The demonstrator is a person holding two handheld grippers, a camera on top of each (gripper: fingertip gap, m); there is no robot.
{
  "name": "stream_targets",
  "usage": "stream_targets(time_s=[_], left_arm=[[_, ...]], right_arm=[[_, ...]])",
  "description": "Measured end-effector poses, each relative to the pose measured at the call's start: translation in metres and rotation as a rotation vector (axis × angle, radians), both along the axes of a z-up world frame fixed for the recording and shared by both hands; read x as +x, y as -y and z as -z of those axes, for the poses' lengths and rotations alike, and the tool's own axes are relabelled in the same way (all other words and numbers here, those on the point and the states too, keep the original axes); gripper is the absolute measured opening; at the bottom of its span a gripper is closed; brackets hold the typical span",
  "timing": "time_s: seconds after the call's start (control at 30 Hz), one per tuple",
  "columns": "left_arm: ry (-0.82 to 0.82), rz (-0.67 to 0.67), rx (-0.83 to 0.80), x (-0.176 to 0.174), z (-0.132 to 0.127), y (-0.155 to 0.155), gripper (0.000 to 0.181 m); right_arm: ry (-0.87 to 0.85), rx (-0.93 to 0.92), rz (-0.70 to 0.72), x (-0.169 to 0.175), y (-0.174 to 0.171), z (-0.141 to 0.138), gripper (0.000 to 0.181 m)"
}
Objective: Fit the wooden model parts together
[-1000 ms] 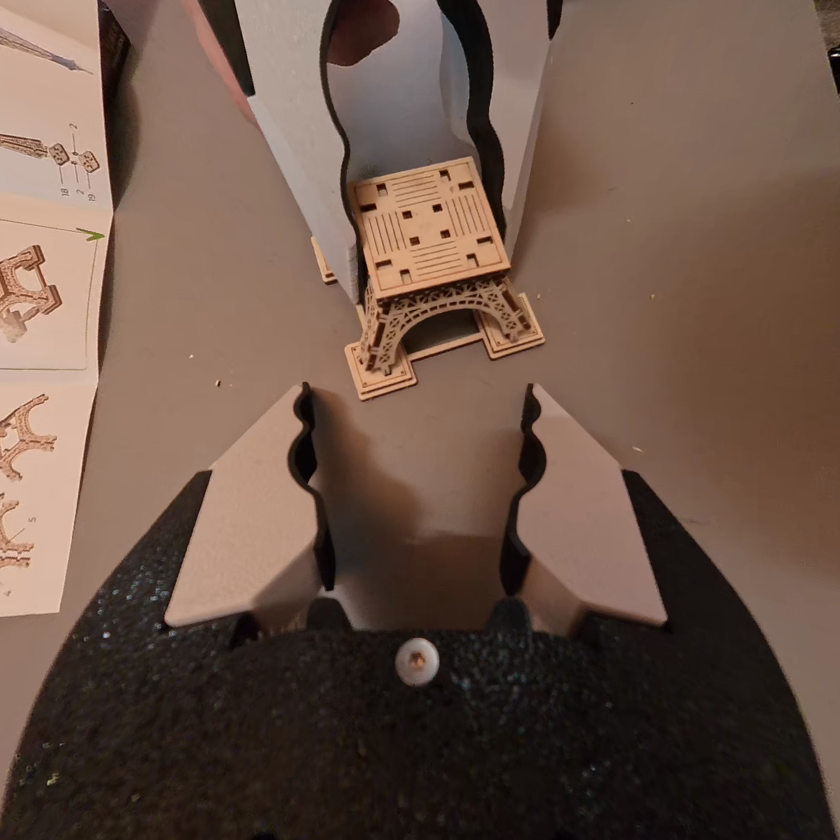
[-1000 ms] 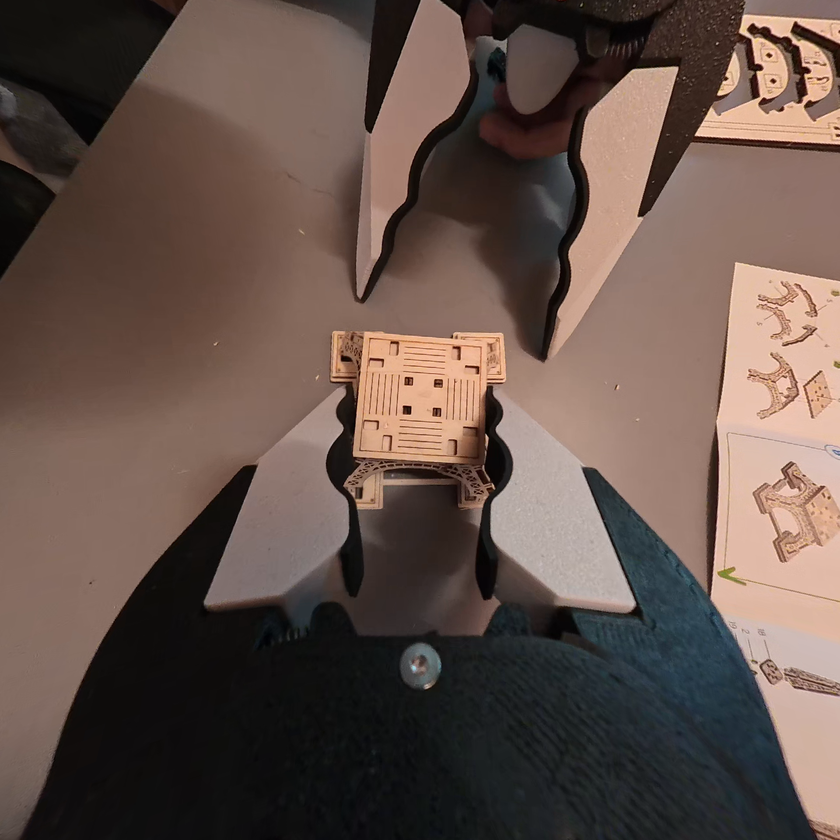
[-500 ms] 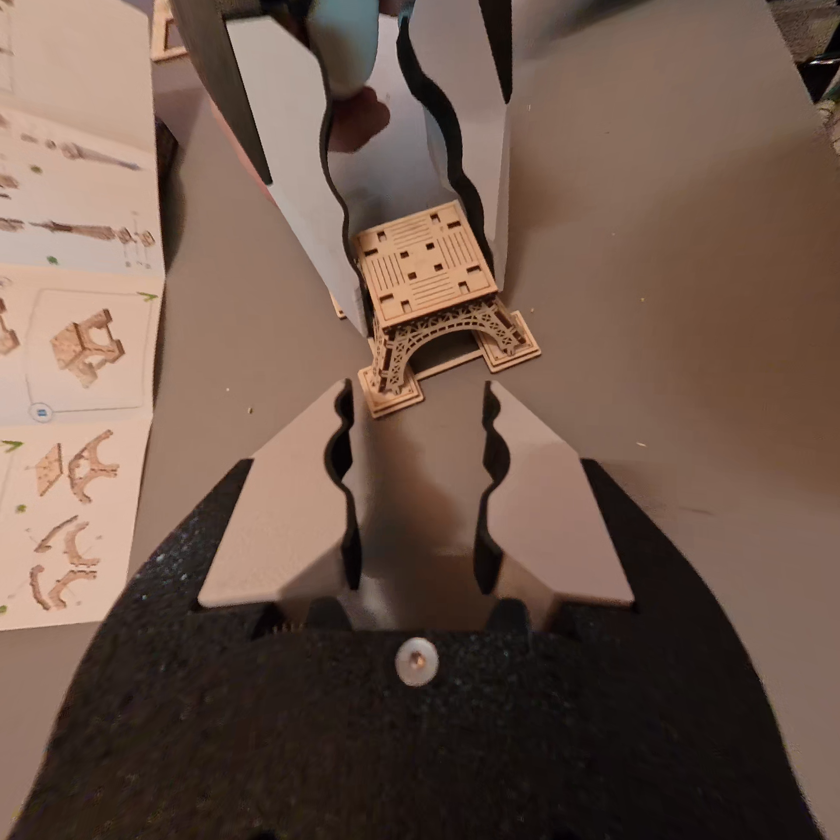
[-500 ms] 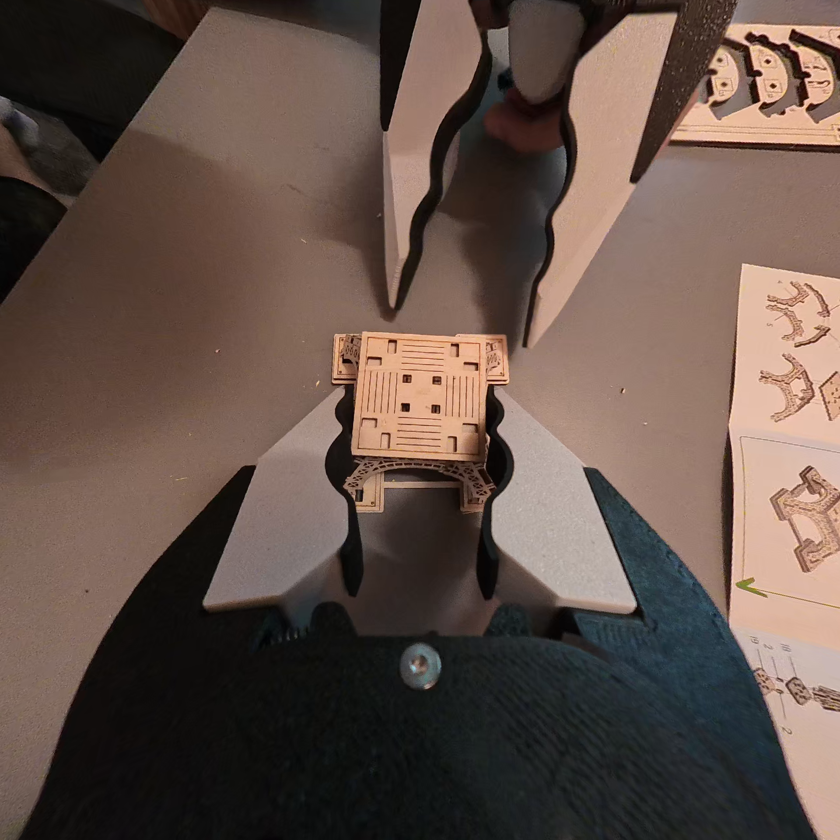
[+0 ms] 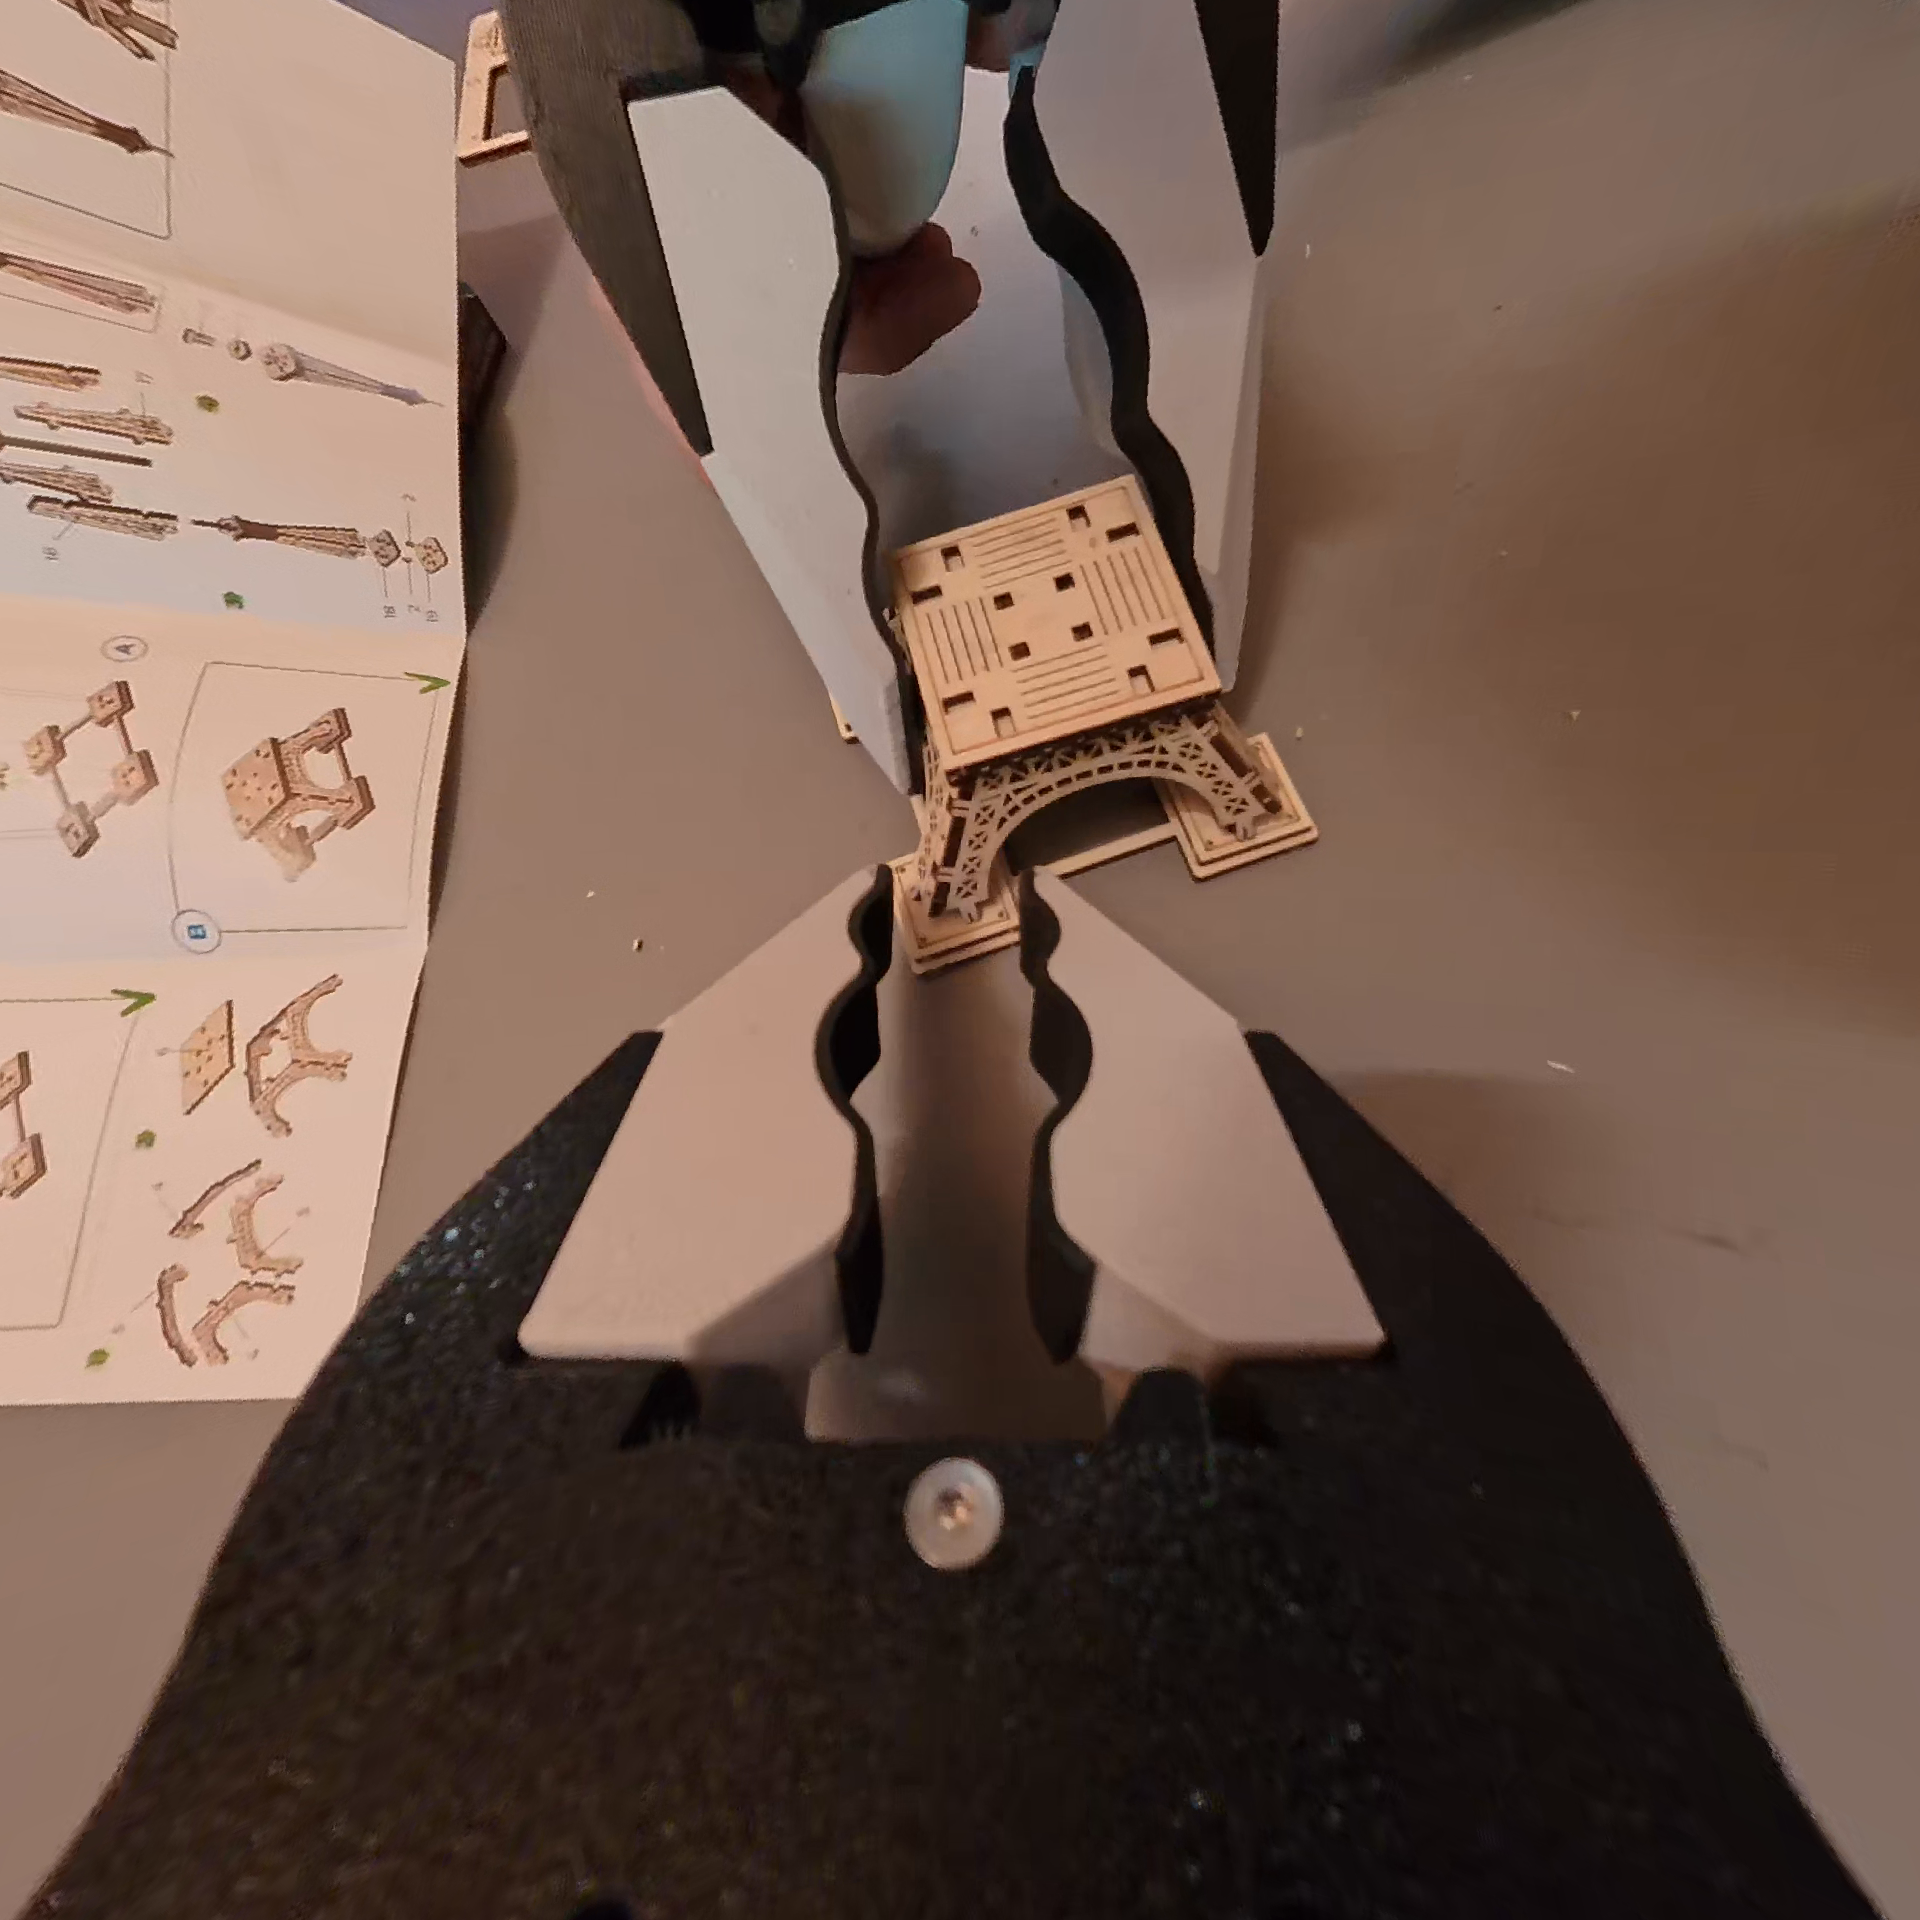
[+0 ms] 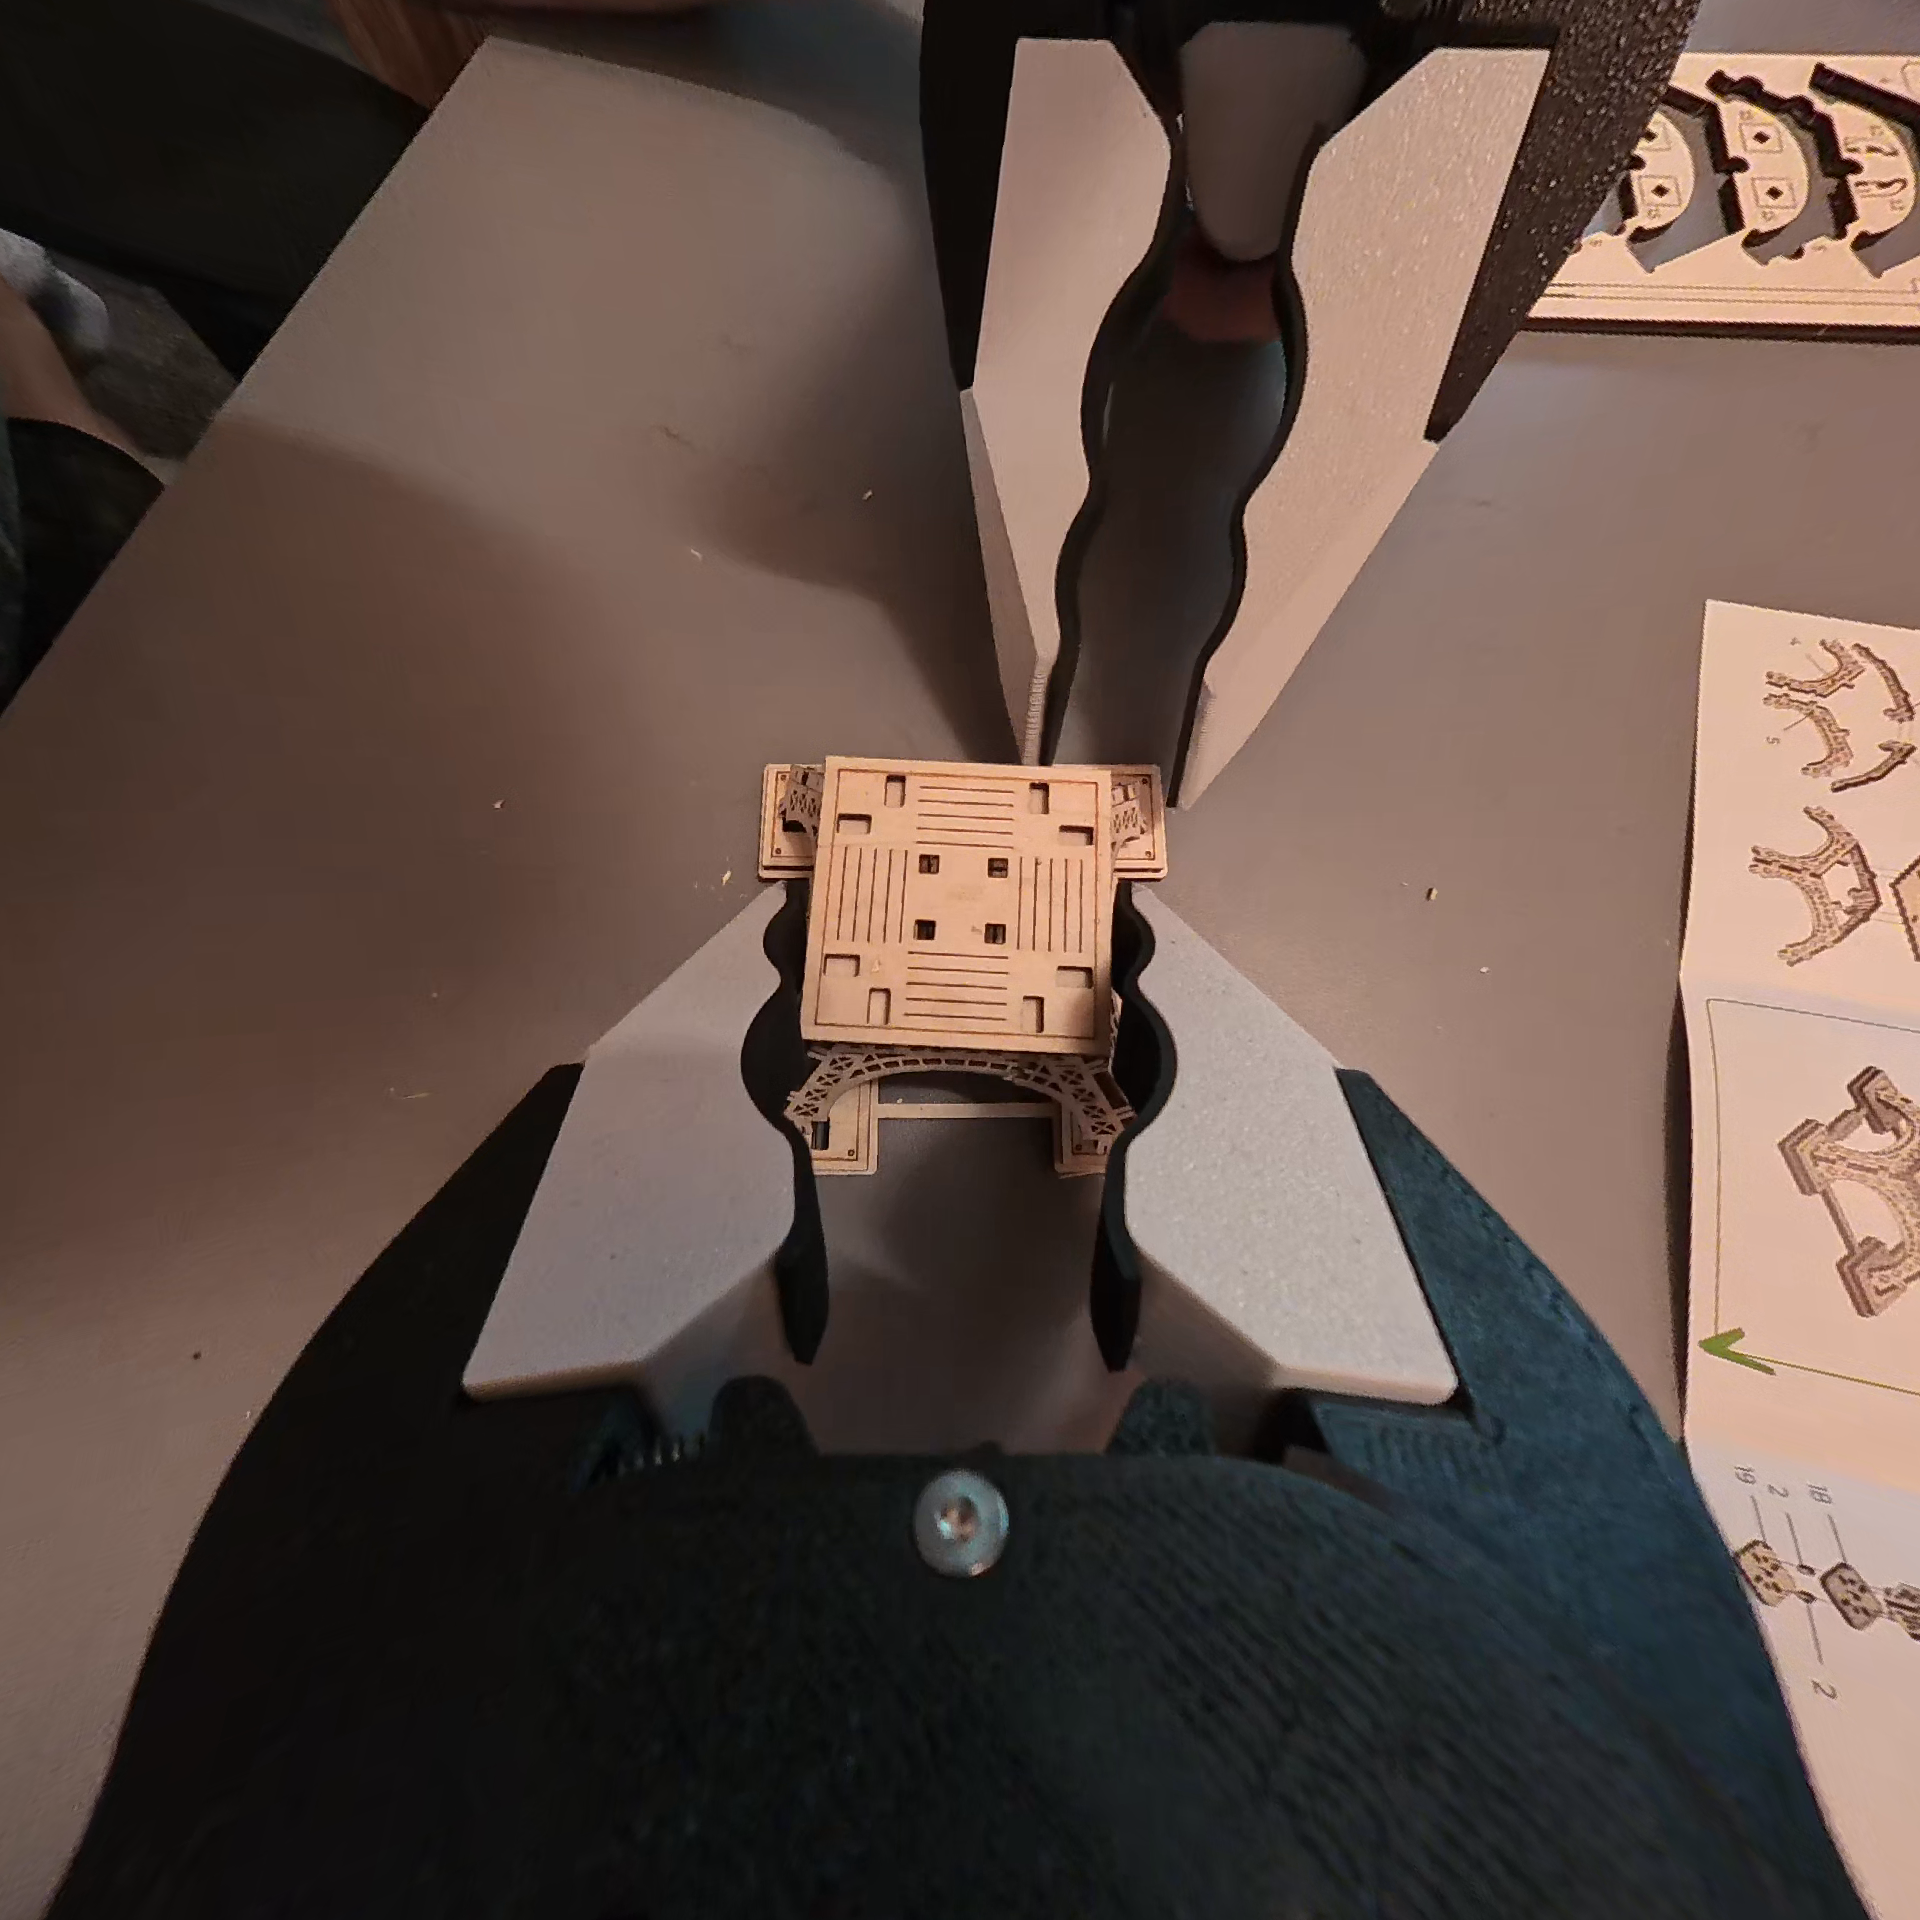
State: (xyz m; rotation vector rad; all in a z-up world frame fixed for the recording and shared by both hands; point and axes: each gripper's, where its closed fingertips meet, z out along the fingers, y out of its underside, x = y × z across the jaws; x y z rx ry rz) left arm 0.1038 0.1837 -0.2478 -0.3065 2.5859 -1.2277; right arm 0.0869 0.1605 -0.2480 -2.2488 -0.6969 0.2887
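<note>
The right gripper (image 6: 961, 966) is clamped on the wooden tower base (image 6: 961, 914), a finger against each side of its square top deck, with the feet apparently on the grey table (image 6: 364, 727). Straight across, the left gripper (image 5: 956, 894) has its jaws narrowed to a slim gap with nothing between them, tips just at the base's near-left foot. An instruction sheet (image 5: 208, 727) lies to its left.
</note>
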Motion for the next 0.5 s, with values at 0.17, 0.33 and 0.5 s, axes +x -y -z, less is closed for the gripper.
stream_targets(time_s=[0.17, 0.33, 0.5], left_arm=[[0.0, 0.01, 0.009, -0.0016, 0.0016, 0.001, 0.017], [0.01, 0.014, 0.026, -0.002, 0.003, 0.0038, 0.017], [0.046, 0.001, 0.061, 0.0015, 0.0035, 0.0024, 0.01]], right_arm=[[-0.013, 0.001, 0.0, -0.0001, -0.0001, 0.0002, 0.057], [-0.028, 0.002, 0.0, -0.0003, -0.0003, 0.0004, 0.057], [-0.038, 0.004, 0.0, -0.0006, -0.0005, 0.0008, 0.058]])
